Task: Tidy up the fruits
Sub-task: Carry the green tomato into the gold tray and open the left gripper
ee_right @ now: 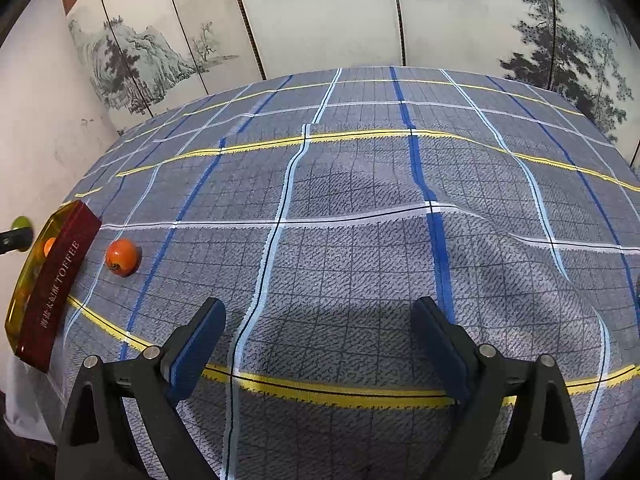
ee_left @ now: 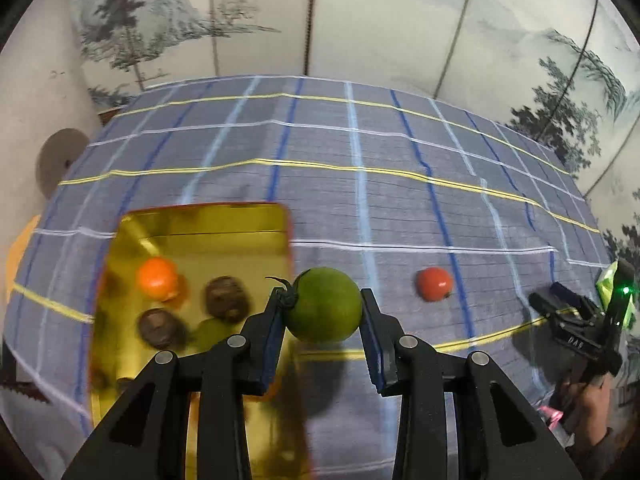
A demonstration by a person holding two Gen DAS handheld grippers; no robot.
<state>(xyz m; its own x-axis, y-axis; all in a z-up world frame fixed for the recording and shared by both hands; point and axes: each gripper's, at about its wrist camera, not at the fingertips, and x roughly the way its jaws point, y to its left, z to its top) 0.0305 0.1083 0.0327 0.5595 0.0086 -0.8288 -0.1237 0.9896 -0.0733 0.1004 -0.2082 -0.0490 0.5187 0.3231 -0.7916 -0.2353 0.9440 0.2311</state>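
My left gripper [ee_left: 322, 312] is shut on a green tomato-like fruit [ee_left: 325, 310] and holds it above the right edge of a gold-lined tin tray [ee_left: 208, 220]. The tray holds an orange fruit [ee_left: 157, 278], two brown fruits [ee_left: 226, 299] and a green one [ee_left: 212, 330]. A red-orange fruit [ee_left: 434, 283] lies on the cloth to the right; it also shows in the right wrist view [ee_right: 121, 257], beside the tray's red wall [ee_right: 60, 280]. My right gripper [ee_right: 318, 344] is open and empty above the cloth; it shows at the far right of the left wrist view [ee_left: 580, 320].
A blue-grey checked cloth [ee_right: 360, 220] with yellow and blue stripes covers the table. A painted folding screen [ee_right: 320, 12] stands behind it. The table's left edge runs just beyond the tray.
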